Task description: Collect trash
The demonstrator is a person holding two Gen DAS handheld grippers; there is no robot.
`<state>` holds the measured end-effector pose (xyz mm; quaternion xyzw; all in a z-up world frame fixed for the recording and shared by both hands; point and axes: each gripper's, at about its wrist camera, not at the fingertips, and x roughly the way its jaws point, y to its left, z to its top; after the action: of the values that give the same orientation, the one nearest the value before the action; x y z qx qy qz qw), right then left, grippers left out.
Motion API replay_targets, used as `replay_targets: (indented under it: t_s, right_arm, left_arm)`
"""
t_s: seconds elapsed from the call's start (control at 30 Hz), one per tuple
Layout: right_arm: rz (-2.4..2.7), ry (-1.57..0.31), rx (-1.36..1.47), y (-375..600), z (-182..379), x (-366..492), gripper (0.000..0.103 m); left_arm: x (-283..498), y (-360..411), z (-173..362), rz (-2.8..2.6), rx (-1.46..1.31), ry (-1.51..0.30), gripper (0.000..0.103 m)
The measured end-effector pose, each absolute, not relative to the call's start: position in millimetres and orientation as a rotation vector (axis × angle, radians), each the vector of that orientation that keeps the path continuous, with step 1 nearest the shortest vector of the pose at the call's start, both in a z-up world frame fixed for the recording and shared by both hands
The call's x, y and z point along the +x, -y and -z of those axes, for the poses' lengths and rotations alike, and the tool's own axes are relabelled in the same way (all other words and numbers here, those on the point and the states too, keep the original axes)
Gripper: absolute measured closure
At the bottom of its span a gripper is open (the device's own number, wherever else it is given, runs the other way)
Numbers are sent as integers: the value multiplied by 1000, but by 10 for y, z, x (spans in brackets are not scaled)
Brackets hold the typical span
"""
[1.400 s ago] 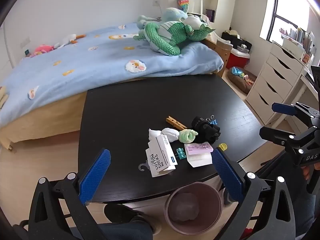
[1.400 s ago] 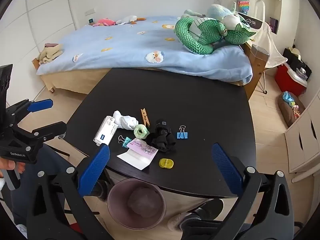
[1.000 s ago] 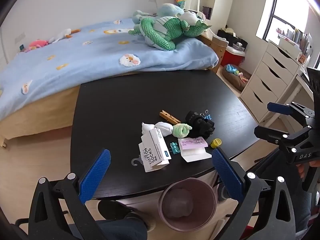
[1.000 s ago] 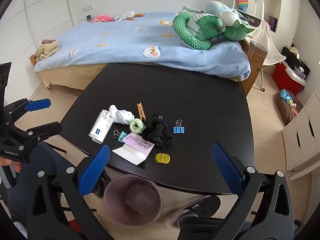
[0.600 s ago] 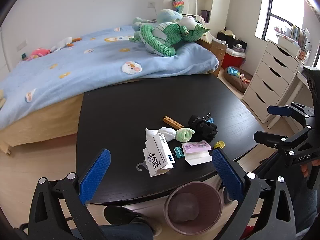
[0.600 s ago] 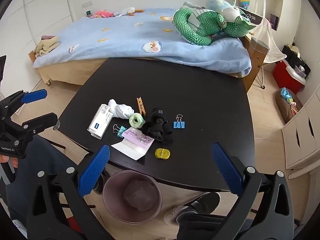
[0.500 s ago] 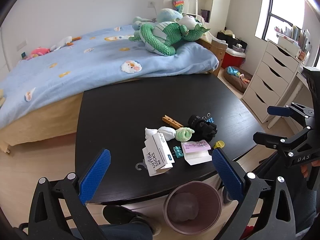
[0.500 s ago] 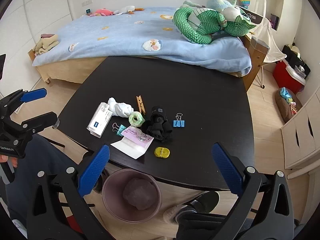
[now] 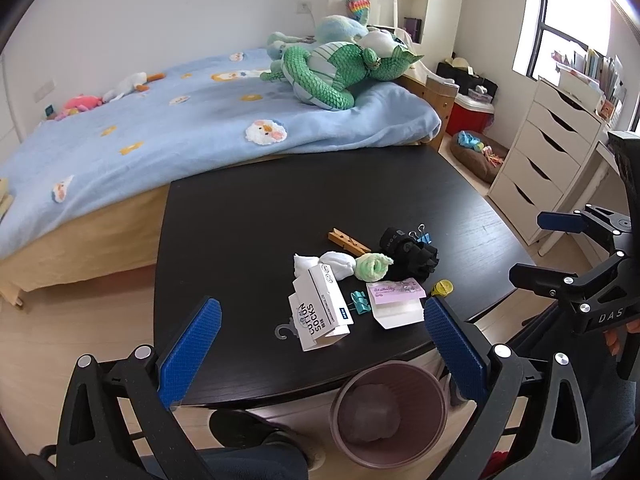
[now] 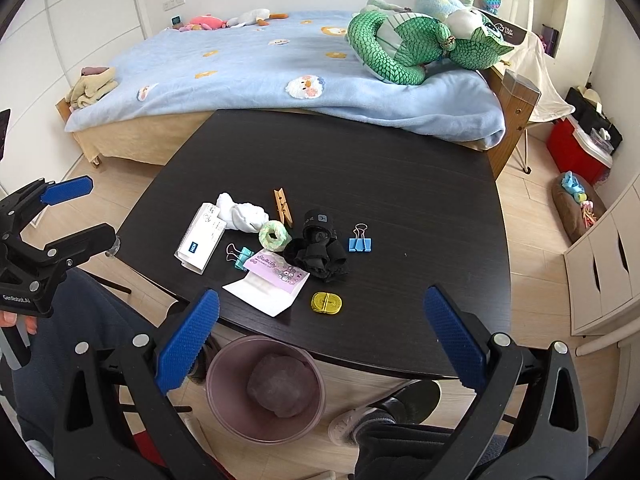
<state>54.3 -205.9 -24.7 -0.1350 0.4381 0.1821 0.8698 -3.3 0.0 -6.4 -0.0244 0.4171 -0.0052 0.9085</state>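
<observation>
Above table [image 10: 400, 208], both hand-held grippers [image 9: 320, 344] agape

Far half of table [image 10: 360, 160] is bare, open approach from bed [image 10: 248, 60] side. Clutter bunches near front edge: sock box [image 10: 200, 237], white socks [image 10: 242, 213], clothespin [image 10: 283, 207], black socks [image 10: 320, 250], clips, paper [image 10: 266, 286]. Gaps w/in the bunch are tight. Blue clip [image 10: 360, 242] and yellow tape [image 10: 326, 303] sit apart, free around. Bin [image 10: 264, 388] below edge, top unobstructed.

matt dark wood-grain table [image 10: 400, 184], cardboard sock box [image 9: 320, 312]
</observation>
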Motion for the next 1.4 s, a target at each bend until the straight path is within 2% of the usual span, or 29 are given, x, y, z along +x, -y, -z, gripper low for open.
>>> replay_targets:
  t_s: [0.93,1.4]
  right_arm:
    - [-372,-943,-273,2092,330,592,3]
    - [-341,-1064,-328,2112,754,956,3]
  left_arm:
    - [-40,-1,61,9,-48,-860,6]
    - [-46,7,89,7,-52,-864,6]
